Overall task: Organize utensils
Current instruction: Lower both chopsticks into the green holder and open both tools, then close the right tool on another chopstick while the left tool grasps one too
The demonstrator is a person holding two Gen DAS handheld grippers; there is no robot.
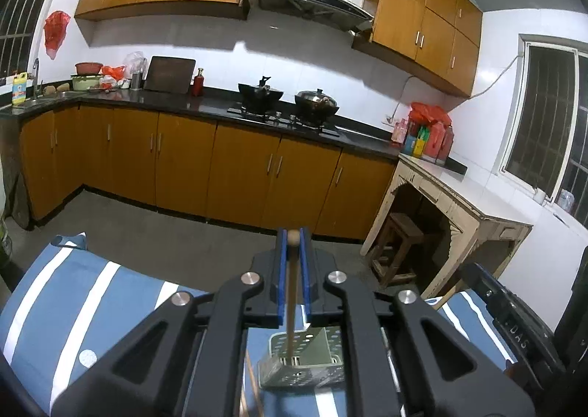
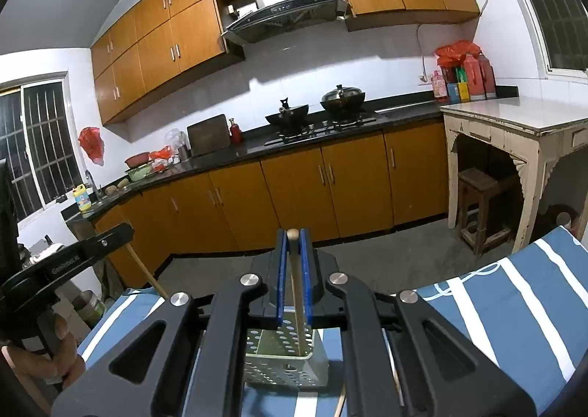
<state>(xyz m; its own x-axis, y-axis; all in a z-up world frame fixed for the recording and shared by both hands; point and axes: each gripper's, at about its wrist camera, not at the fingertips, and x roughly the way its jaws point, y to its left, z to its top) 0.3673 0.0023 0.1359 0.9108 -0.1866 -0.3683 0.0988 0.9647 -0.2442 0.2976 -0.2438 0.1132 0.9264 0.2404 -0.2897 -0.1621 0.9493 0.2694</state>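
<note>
Left wrist view: left tool (image 1: 293, 238) has its blue pads nearly together, clamped on a wooden chopstick (image 1: 292, 292) whose rounded top pokes out between the fingertips; the stick runs down toward a perforated green utensil holder (image 1: 305, 362), lower end seemingly inside it. Holder stands on the blue-and-white striped cloth (image 1: 73, 292) covering the tabletop, near centre. At the far right edge part of the other black tool's body is visible. Beyond: floor, orange cabinets, stove with two woks. Right wrist view: right tool (image 2: 293, 238) likewise pinched tight on a second wooden chopstick (image 2: 298, 295), rounded top at the fingertips, shaft angling down into the same utensil holder (image 2: 286, 358), which sits on the striped cloth (image 2: 514, 314) just below the tool. At left, the left tool (image 2: 126, 233) grips its chopstick (image 2: 145, 270), with the person's hand (image 2: 55, 354) on its handle.
</note>
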